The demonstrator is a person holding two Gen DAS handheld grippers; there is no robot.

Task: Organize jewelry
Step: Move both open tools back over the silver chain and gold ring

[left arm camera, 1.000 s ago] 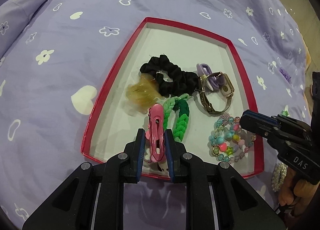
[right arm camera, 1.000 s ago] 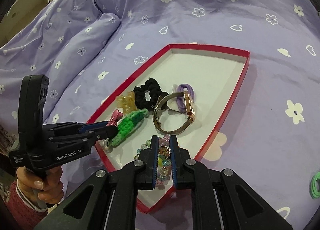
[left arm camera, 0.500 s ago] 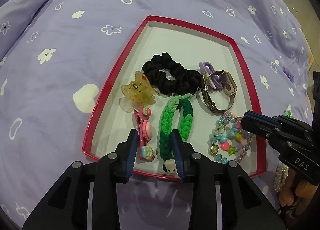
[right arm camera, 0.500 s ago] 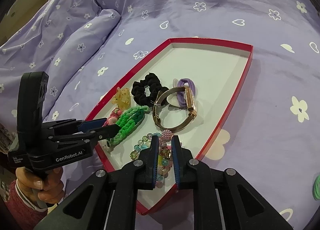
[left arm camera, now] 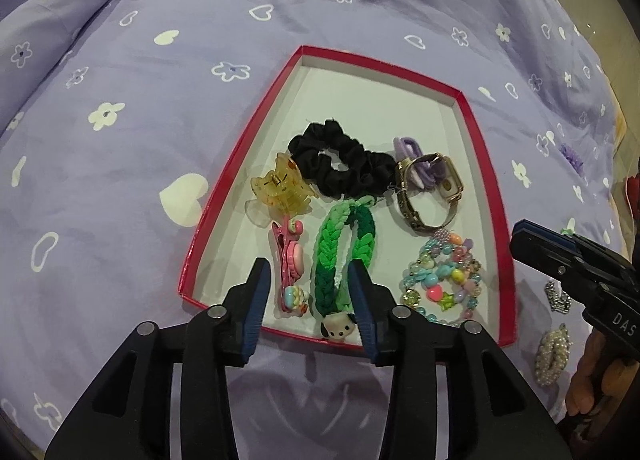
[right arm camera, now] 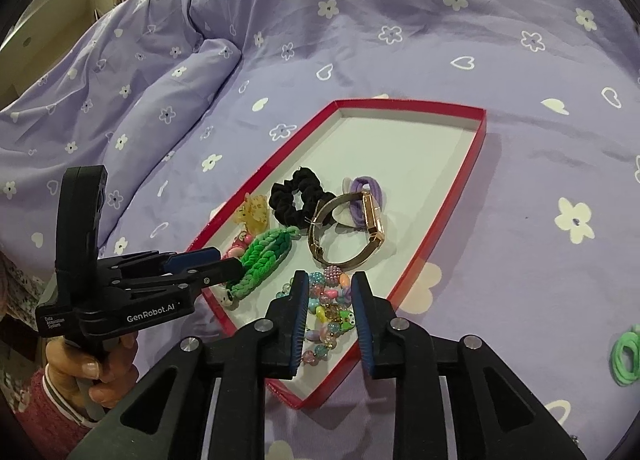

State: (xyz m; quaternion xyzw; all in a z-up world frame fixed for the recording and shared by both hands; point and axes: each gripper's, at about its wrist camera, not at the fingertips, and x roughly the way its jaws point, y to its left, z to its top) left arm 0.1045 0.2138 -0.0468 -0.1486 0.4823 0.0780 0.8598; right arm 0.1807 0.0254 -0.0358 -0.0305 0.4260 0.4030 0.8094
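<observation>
A red-rimmed tray (left arm camera: pixel 484 147) (right arm camera: pixel 478 139) with a white floor lies on the purple bedspread. It holds a black scrunchie (left arm camera: pixel 340 167), a yellow claw clip (left arm camera: pixel 280 187), a pink hair clip (left arm camera: pixel 290 272), a green braided band (left arm camera: pixel 340 244) (right arm camera: pixel 266 256), a gold watch (left arm camera: pixel 428 195) (right arm camera: pixel 372 219), a purple hair tie (left arm camera: pixel 416 163) and beaded bracelets (left arm camera: pixel 444 280) (right arm camera: pixel 332 308). My left gripper (left arm camera: pixel 308 274) is open and empty above the tray's near edge. My right gripper (right arm camera: pixel 330 286) is open just above the beaded bracelets.
Outside the tray, a pearl clip (left arm camera: pixel 554 352) and a dark sparkly piece (left arm camera: pixel 558 296) lie on the bedspread at the right. A purple claw clip (left arm camera: pixel 572 155) lies farther back. A green hair tie (right arm camera: pixel 628 352) lies right of the tray. A rolled duvet fold (right arm camera: pixel 120 107) lies at the left.
My left gripper opened, let the pink hair clip go onto the tray floor and pulled back. My right gripper opened and released the beaded bracelets in the tray.
</observation>
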